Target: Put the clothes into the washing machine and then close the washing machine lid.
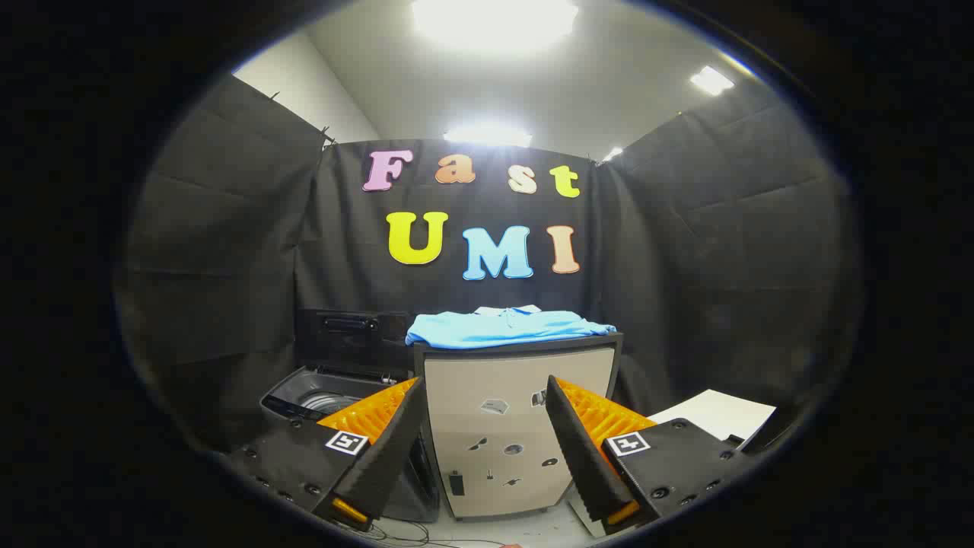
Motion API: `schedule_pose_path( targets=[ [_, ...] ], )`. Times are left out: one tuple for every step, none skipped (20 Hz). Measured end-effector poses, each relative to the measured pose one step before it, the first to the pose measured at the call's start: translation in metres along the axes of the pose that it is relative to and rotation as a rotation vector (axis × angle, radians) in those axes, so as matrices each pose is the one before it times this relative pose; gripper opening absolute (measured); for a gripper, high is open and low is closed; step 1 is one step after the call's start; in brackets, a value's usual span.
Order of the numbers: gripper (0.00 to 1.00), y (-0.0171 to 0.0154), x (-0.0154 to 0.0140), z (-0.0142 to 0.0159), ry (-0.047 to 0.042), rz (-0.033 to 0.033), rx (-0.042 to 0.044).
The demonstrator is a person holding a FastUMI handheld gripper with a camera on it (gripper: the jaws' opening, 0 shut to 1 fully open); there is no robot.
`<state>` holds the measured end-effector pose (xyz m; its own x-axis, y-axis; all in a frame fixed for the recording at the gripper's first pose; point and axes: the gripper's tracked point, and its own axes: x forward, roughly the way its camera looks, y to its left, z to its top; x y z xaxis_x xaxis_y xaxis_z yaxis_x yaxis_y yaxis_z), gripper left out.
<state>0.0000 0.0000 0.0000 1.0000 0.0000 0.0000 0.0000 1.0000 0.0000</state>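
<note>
The gripper (pixel 484 388) hangs with its fingers spread wide, holding nothing, a beige box-like cabinet (pixel 517 426) showing between them. A folded light-blue cloth shirt (pixel 506 327) lies across the cabinet's dark top, reaching both its front corners, well beyond the fingertips. Left of the cabinet stands a dark grey top-loading washing machine (pixel 319 396), its lid (pixel 346 335) raised upright at the back. A white flat sheet (pixel 719 415) lies to the right, past the right finger.

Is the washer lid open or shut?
Open: the lid stands raised behind the washer, drum visible. Fingers apart, holding nothing.
</note>
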Motion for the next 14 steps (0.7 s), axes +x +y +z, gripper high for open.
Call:
schedule_pose_path(
  targets=[
    [0.98,-0.00137,-0.00097,0.00014,-0.00182,-0.00396,0.00107],
    [0.98,-0.00236,-0.00055,0.0007,-0.0016,-0.00443,-0.00003],
    [0.98,-0.00104,-0.0002,0.00104,-0.00203,-0.00361,0.00012],
    [0.98,-0.00139,0.00044,0.00154,-0.00176,-0.0032,0.00182],
    [0.98,-0.00178,-0.00011,-0.00029,0.00028,-0.00312,0.00278],
    [0.98,-0.00119,0.00042,0.00085,0.00035,-0.00338,0.00317],
    [0.98,-0.00017,0.00069,-0.00032,0.00054,-0.00276,0.00305],
    [0.98,-0.00071,0.00068,0.00089,-0.00039,-0.00202,0.00169],
    [0.98,0.00018,-0.00037,0.00093,-0.00206,0.0011,-0.00018],
    [0.98,0.00043,0.00093,0.0017,-0.00225,-0.00028,-0.00454],
    [0.98,0.00037,0.00042,-0.00022,-0.00113,0.00072,-0.00525],
    [0.98,0.0001,0.0006,0.00044,-0.00147,-0.00014,-0.00513],
    [0.98,-0.00086,-0.00015,-0.00036,0.00139,-0.0007,0.00026],
    [0.98,-0.00018,0.00012,-0.00125,0.00486,0.00136,0.00547]
  ],
)
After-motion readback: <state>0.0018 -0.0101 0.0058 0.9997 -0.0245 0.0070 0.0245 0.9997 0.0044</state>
